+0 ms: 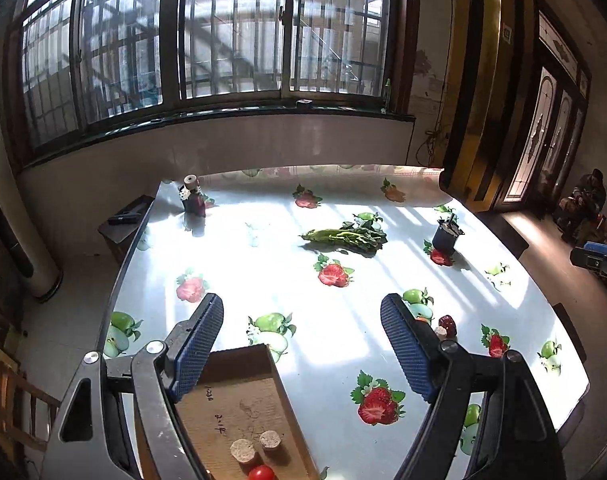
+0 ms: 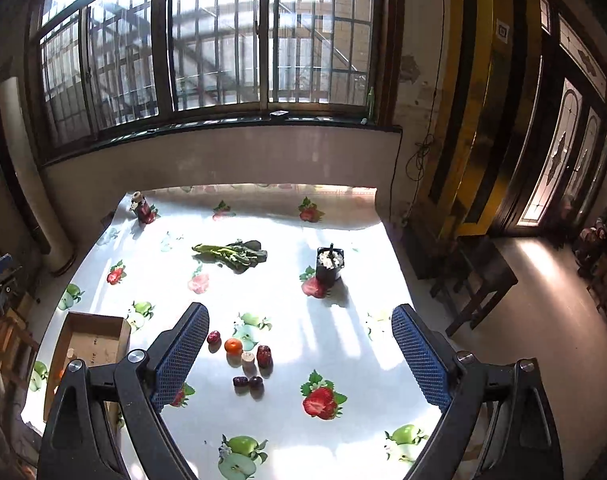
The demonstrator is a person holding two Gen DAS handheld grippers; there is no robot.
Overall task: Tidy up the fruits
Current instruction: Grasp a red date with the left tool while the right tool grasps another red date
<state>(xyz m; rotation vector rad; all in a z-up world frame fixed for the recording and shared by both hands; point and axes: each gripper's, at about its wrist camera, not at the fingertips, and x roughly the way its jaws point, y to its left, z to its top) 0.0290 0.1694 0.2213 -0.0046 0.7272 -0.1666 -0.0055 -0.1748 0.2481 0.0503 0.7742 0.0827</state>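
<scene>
Right wrist view shows the loose fruit clustered on the table between the fingers and a little ahead of them: a small orange (image 2: 233,346), a dark red date (image 2: 213,337) to its left, a taller one (image 2: 264,355) to its right, a pale cork-like piece (image 2: 248,358) between, and two more dark dates (image 2: 248,381) nearer. The cardboard box (image 2: 99,322) lies well to the left; in the left wrist view it already holds two pale round pieces (image 1: 255,445) and a red tomato-like fruit (image 1: 261,473). Sorting looks partly done — the cluster is yet to go in.

Both tools are empty with jaws spread wide: the right gripper (image 2: 299,354) hovers over the cluster, the left gripper (image 1: 301,346) above the box's far end. The next move probably calls for lowering the right fingers around one small, round piece that may roll.

Farther out lie leafy greens (image 2: 231,255), a dark pot (image 2: 330,264) and a small bottle (image 2: 141,208) on the glossy fruit-printed tablecloth (image 2: 343,328) — sunlit from barred windows (image 2: 207,40).
</scene>
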